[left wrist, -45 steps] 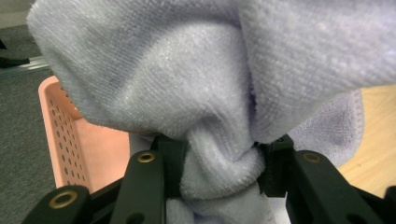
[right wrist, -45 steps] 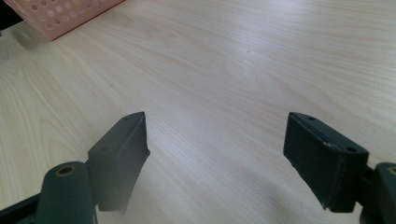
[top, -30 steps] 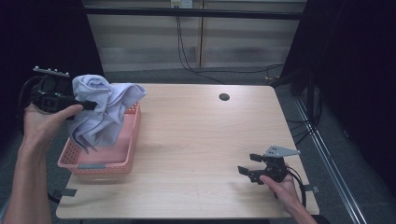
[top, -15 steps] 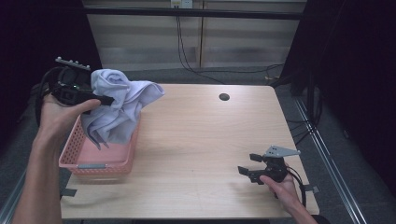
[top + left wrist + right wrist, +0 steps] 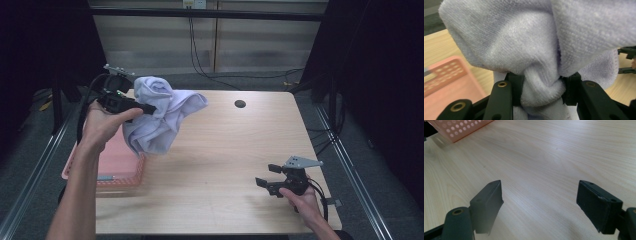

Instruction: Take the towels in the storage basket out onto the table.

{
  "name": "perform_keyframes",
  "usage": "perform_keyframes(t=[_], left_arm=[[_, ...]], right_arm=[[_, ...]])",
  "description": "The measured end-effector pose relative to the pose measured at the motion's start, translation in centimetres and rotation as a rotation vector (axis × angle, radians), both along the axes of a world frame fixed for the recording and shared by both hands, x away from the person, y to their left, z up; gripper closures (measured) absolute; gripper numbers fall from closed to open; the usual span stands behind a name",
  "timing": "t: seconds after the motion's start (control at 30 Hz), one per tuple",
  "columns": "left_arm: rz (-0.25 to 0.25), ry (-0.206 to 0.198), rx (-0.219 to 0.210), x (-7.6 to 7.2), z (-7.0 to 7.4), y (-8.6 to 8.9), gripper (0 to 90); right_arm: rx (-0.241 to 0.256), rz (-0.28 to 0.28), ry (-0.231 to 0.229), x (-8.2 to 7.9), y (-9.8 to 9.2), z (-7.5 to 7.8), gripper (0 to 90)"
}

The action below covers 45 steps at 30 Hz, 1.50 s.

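**A:** Near to far: your right gripper (image 5: 266,183) sits low by the counter's (image 5: 220,165) near right corner, its fingers (image 5: 486,202) spread wide with nothing but bare wood between them.

**B:** And my left?

**A:** Your left gripper (image 5: 145,107) is up over the counter's far left part, fingers (image 5: 516,90) pinched on a thick twist of the towel (image 5: 162,117). The towel hangs clear of the basket (image 5: 117,175), which stands at the left edge, and bunches above and below the pinch.

**B:** How will it handle?

**A:** I'd judge it light, soft and limp. It's terry pile, so it should not slip from the pads, but it holds no shape: wherever you let go, it will slump. You have a wad in the middle, not an edge, so the rest droops in folds.

**B:** Where should I take hold next?

**A:** If you mean to spread it out, bring your right fingers to a hanging corner or hem at the lower end of the bundle, well apart from the left pinch. One layer there is better than another fistful of the middle.
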State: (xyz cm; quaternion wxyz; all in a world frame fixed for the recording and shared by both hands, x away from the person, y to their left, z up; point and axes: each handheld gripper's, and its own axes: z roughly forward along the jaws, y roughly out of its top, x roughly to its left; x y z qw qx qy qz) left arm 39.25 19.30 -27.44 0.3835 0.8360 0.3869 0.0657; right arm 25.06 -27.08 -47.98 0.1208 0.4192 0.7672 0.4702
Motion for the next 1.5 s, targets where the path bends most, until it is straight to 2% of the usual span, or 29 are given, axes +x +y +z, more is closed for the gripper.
perform_keyframes(t=[0.07,0.17,0.27,0.37,0.53,0.57,0.6,0.63,0.67,0.73,0.77,0.83,0.93,0.97,1.0,1.03,1.1,1.17,1.2,1.23,1.27,1.33,1.37,1.43,1.5], left_arm=[[-0.026,-0.004,0.006,0.0,-0.4,-1.3,61.1],[-0.048,0.001,-0.015,-0.1,-0.9,-2.8,61.1],[-0.066,-0.001,0.000,-0.2,-1.6,-4.6,60.6],[-0.094,-0.003,-0.005,-0.2,-2.2,-6.1,60.5],[-0.119,0.015,-0.033,-0.6,-3.9,-8.2,60.3],[-0.119,0.015,-0.033,-0.6,-3.9,-8.2,60.2],[-0.126,0.018,-0.028,-0.9,-5.0,-9.3,60.1],[-0.126,0.018,-0.028,-0.9,-5.0,-9.3,60.1],[-0.145,0.029,-0.028,-1.0,-6.1,-10.3,60.0],[-0.163,0.050,-0.039,-1.2,-7.5,-11.6,59.9],[-0.163,0.050,-0.039,-1.2,-7.5,-11.6,59.8],[-0.186,0.072,-0.030,-1.4,-9.4,-13.1,59.5],[-0.201,0.089,-0.027,-1.7,-11.5,-14.2,59.1],[-0.201,0.089,-0.027,-1.7,-11.5,-14.2,59.1],[-0.204,0.099,-0.021,-1.7,-12.2,-14.6,59.1],[-0.215,0.107,-0.024,-1.9,-13.4,-15.2,58.7],[-0.210,0.111,-0.026,-1.9,-13.9,-15.4,58.2],[-0.216,0.116,-0.054,-2.3,-15.5,-16.2,57.7],[-0.231,0.116,-0.047,-2.4,-16.1,-16.6,57.3],[-0.225,0.118,-0.027,-2.5,-16.7,-17.0,56.6],[-0.225,0.118,-0.027,-2.5,-16.7,-17.0,55.3],[-0.238,0.127,-0.020,-2.5,-18.1,-17.4,52.9],[-0.238,0.127,-0.020,-2.5,-18.1,-17.4,51.2],[-0.226,0.129,-0.049,-2.5,-18.6,-17.4,46.2],[-0.226,0.128,-0.050,-2.5,-18.6,-17.4,41.0]], right_arm=[[-0.002,0.001,0.001,0.0,0.0,0.0,20.3],[-0.005,-0.002,-0.001,0.0,-0.1,0.0,20.3],[-0.001,-0.008,0.000,0.1,-0.2,0.1,20.0],[-0.004,-0.009,-0.009,0.1,-0.3,0.1,20.0],[0.004,-0.014,-0.012,0.1,-0.6,0.3,20.1],[0.002,-0.014,-0.011,0.1,-0.6,0.3,20.1],[0.005,-0.017,-0.010,0.1,-0.7,0.3,20.1],[0.005,-0.017,-0.010,0.1,-0.7,0.3,20.1],[0.005,-0.017,-0.013,0.1,-0.8,0.3,20.1],[0.007,-0.019,-0.016,0.1,-0.9,0.4,20.2],[0.007,-0.019,-0.016,0.1,-0.9,0.4,20.2],[0.005,-0.021,-0.014,0.1,-0.9,0.3,20.1],[0.008,-0.024,-0.014,0.0,-0.9,0.4,20.1],[0.008,-0.024,-0.014,0.0,-0.9,0.4,20.1],[0.006,-0.020,-0.015,0.0,-0.9,0.4,20.1],[0.005,-0.019,-0.015,0.0,-0.9,0.4,20.1],[0.002,-0.017,-0.015,0.0,-0.9,0.3,20.2],[0.004,-0.012,-0.015,0.0,-0.9,0.3,20.6],[0.003,-0.011,-0.016,0.0,-0.9,0.3,20.6],[0.004,-0.014,-0.015,0.0,-0.9,0.4,20.6],[0.004,-0.014,-0.015,0.0,-0.9,0.4,20.6],[0.005,-0.017,-0.022,-0.1,-0.9,0.4,20.6],[0.005,-0.017,-0.022,-0.1,-0.9,0.4,20.6],[0.000,-0.016,-0.025,-0.2,-0.9,0.5,20.6],[-0.001,-0.015,-0.024,-0.2,-0.9,0.5,20.6]])
